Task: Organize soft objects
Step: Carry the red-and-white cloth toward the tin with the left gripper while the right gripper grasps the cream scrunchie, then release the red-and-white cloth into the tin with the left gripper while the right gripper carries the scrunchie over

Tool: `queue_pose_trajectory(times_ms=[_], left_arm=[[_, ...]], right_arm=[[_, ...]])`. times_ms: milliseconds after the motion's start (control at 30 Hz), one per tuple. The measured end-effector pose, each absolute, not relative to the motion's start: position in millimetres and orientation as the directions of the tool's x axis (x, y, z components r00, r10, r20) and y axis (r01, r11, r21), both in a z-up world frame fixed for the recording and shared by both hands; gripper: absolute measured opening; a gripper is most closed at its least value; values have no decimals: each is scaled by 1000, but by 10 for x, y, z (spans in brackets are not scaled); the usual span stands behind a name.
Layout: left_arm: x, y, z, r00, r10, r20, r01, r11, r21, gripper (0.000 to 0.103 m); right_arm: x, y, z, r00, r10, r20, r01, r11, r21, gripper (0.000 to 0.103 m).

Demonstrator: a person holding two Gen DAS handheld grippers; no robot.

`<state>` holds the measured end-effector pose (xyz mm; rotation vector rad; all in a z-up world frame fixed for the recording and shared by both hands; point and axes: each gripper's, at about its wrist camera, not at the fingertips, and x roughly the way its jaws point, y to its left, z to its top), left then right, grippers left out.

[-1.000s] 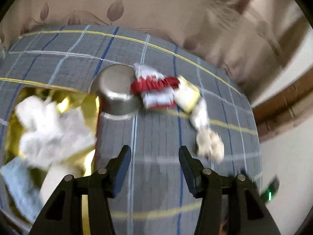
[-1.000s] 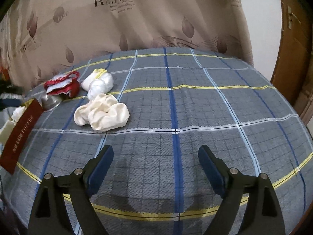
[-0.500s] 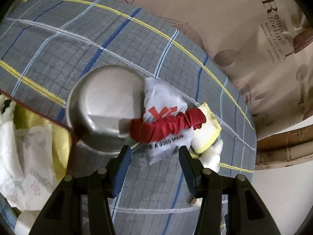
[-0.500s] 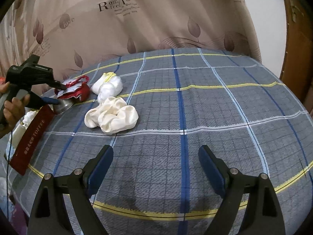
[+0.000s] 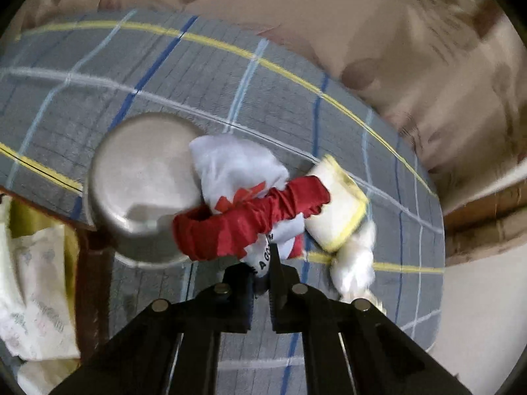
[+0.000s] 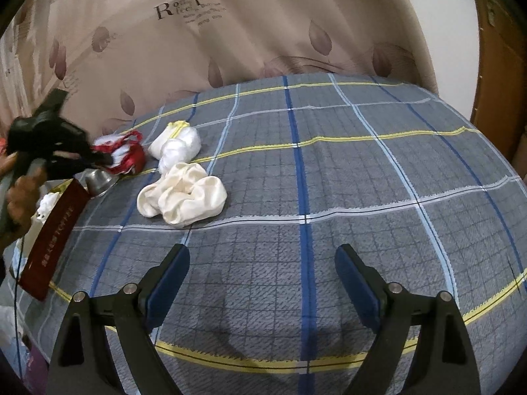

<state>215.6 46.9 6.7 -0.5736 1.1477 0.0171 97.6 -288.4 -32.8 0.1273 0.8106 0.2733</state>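
Left gripper (image 5: 262, 283): fingers closed, pinching the near edge of the white printed cloth (image 5: 237, 168), black lettering visible right at the tips. A red scrunchie (image 5: 250, 217) is wrapped across that cloth. The bundle lies on the plaid-covered worktop (image 5: 164, 75), touching the upturned steel bowl (image 5: 141, 184) on its left. Just right of the bundle: a white cloth with yellow trim (image 5: 339, 210), and nearer the camera a fluffy white piece (image 5: 355, 263), blurred. Left edge: open box (image 5: 89, 256) with dark red wall and gold lining, white printed fabric (image 5: 36, 283) inside.

Right gripper (image 6: 263, 283): fingers wide open, nothing between them, hovering over bare plaid worktop. Beyond it, a cream satin scrunchie (image 6: 182, 196) lies alone on the worktop. Further back-left, the white yellow-trimmed cloth roll; beside that, the red-and-white bundle with the left gripper on it, a hand (image 6: 23, 194) holding its handle. Red box at far left edge, gold lettering on its side. Beige leaf-print curtain (image 6: 230, 33) behind, wooden door (image 6: 504, 65) at right.
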Motion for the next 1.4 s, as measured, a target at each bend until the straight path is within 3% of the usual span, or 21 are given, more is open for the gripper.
queue_pose_trajectory(times_ms=[267, 400, 600, 733, 900, 1000, 1067, 1100, 1133, 1200, 1233, 1400], left_arm=[[1307, 205, 490, 500, -315, -807, -143, 889, -436, 6], [856, 257, 631, 513, -330, -792, -122, 885, -449, 6], [280, 569, 841, 551, -290, -783, -148, 889, -434, 6], [-57, 883, 975, 577, -231, -784, -194, 893, -406, 6], [-329, 1259, 1084, 597, -142, -790, -271, 891, -365, 6], [-417, 1407, 1100, 596, -115, -794, -295, 889, -350, 6], [-436, 1483, 1080, 593, -104, -799, -308, 887, -344, 6], [-449, 1509, 1064, 590, -100, -801, -311, 888, -340, 6], [-456, 1535, 1050, 588, -92, -804, -318, 888, -333, 6], [-462, 1559, 1019, 584, -82, -808, -324, 889, -324, 6], [-455, 1575, 984, 577, -86, -812, -321, 890, -323, 7], [-371, 1582, 753, 529, -79, -845, -325, 901, -288, 8]], right_arm=[[939, -2890, -310, 668, 279, -690, -187, 960, 207, 88], [904, -2765, -260, 661, 306, -685, -263, 950, 170, 88], [1020, -2423, -99, 630, 396, -668, -426, 896, 129, 89], [1323, -2136, -144, 583, 389, -714, -526, 850, 33, 93], [1648, -1950, -247, 517, 392, -761, -566, 823, 40, 92], [1735, -1889, -324, 469, 396, -789, -573, 816, 69, 78], [1767, -1845, -378, 445, 386, -808, -573, 816, 74, 64], [1775, -1825, -405, 433, 380, -817, -571, 817, 78, 43], [1770, -1821, -412, 434, 372, -821, -565, 822, 74, 31], [1763, -1845, -399, 428, 379, -820, -554, 827, 94, 21], [1754, -1866, -396, 425, 382, -821, -543, 833, 106, 16], [1656, -1955, -322, 429, 417, -801, -511, 844, 166, 14]])
